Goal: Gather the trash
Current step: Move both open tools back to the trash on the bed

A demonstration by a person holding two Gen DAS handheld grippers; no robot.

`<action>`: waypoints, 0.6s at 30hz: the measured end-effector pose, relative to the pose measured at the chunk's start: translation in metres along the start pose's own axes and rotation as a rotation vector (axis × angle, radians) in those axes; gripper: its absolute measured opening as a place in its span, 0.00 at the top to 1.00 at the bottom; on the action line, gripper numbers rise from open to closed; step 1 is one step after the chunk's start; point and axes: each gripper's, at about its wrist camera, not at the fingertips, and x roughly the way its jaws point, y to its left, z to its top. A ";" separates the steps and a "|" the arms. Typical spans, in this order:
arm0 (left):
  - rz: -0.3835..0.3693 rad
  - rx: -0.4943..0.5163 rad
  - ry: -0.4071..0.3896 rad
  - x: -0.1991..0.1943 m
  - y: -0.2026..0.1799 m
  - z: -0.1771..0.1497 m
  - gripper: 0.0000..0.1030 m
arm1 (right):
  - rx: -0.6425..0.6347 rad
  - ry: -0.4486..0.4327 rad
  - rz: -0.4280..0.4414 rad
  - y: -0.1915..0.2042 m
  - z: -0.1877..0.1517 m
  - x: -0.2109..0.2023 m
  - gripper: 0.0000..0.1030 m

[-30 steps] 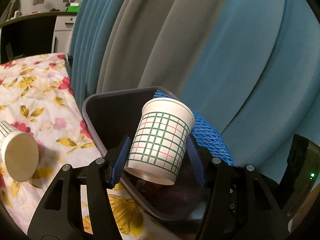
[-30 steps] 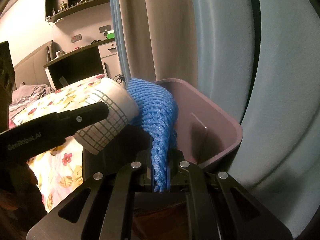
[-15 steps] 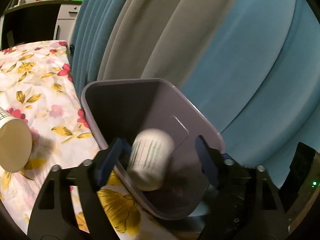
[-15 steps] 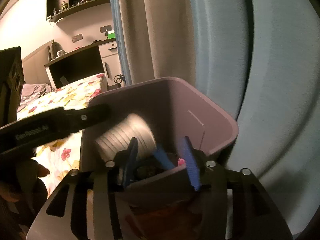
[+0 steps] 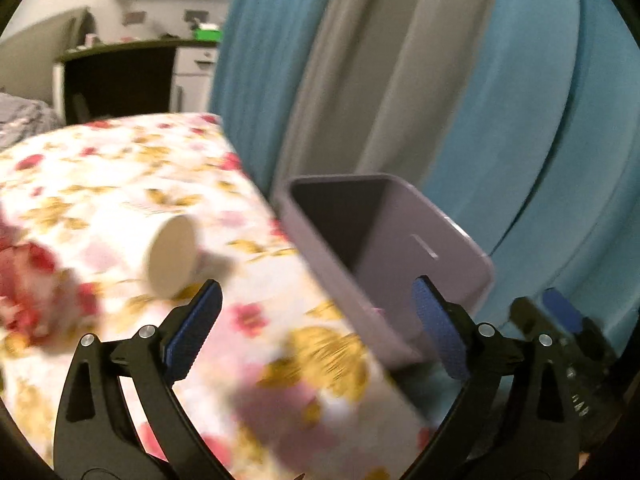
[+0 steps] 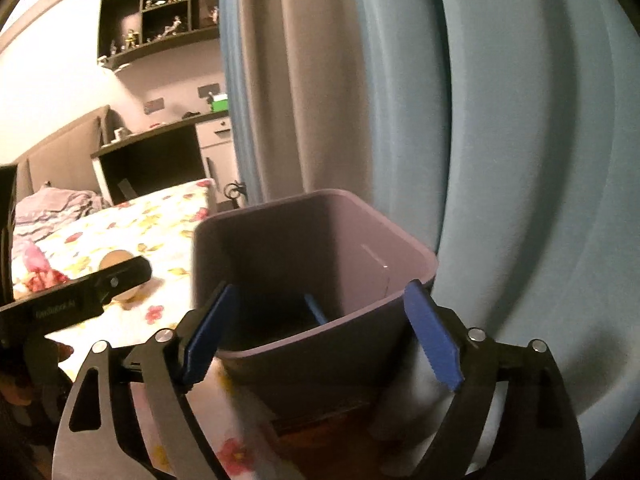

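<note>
A purple trash bin (image 5: 452,248) stands beside the bed, against the curtains; it also shows in the right wrist view (image 6: 400,248). A strip of blue foam net (image 6: 314,312) shows inside it. A paper cup (image 5: 170,256) lies on its side on the floral bedspread (image 5: 120,168), bottom toward me; it also shows in the right wrist view (image 6: 118,260), partly behind the left gripper's finger. My left gripper (image 5: 316,320) is open and empty over the bed edge. My right gripper (image 6: 320,320) is open and empty, just in front of the bin.
Blue and grey curtains (image 5: 440,80) hang behind the bin. A dark desk and white drawers (image 6: 180,152) stand past the bed, with shelves (image 6: 160,12) above. Crumpled pink trash (image 6: 36,272) lies on the bed at left.
Both grippers opened: the checked paper cup and the blue foam net dropped into the bin. Both grippers have pulled back, and the left has swung left toward the bed.
</note>
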 end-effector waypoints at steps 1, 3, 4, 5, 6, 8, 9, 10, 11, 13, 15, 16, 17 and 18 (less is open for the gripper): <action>0.023 -0.005 -0.007 -0.010 0.006 -0.003 0.08 | 0.005 -0.001 0.018 0.003 -0.001 -0.003 0.16; 0.068 -0.019 -0.016 -0.025 0.018 -0.008 0.08 | 0.017 0.001 0.064 0.010 -0.002 -0.010 0.16; 0.097 -0.034 -0.024 -0.038 0.027 -0.012 0.08 | 0.019 -0.001 0.080 0.013 -0.004 -0.013 0.16; 0.110 -0.046 -0.035 -0.045 0.034 -0.015 0.08 | 0.019 -0.005 0.094 0.018 -0.005 -0.017 0.16; 0.131 -0.062 -0.043 -0.055 0.042 -0.018 0.08 | 0.016 -0.009 0.103 0.023 -0.006 -0.022 0.15; 0.160 -0.086 -0.053 -0.070 0.054 -0.023 0.08 | 0.010 -0.014 0.123 0.033 -0.009 -0.029 0.15; 0.185 -0.102 -0.062 -0.080 0.063 -0.028 0.08 | 0.009 -0.014 0.135 0.038 -0.010 -0.033 0.15; 0.202 -0.110 -0.065 -0.087 0.068 -0.030 0.08 | 0.009 -0.013 0.150 0.043 -0.011 -0.036 0.15; 0.221 -0.119 -0.071 -0.096 0.076 -0.034 0.08 | 0.007 -0.013 0.166 0.050 -0.013 -0.039 0.15; 0.253 -0.140 -0.081 -0.110 0.089 -0.040 0.08 | -0.001 -0.017 0.183 0.060 -0.016 -0.044 0.15; 0.269 -0.165 -0.091 -0.124 0.102 -0.046 0.08 | -0.015 -0.019 0.201 0.073 -0.019 -0.049 0.15; 0.284 -0.179 -0.098 -0.133 0.110 -0.050 0.08 | -0.022 -0.020 0.209 0.078 -0.019 -0.051 0.15; 0.294 -0.183 -0.102 -0.138 0.115 -0.053 0.08 | -0.030 -0.020 0.221 0.084 -0.020 -0.053 0.15; 0.305 -0.184 -0.107 -0.144 0.120 -0.055 0.08 | -0.036 -0.021 0.232 0.091 -0.021 -0.055 0.15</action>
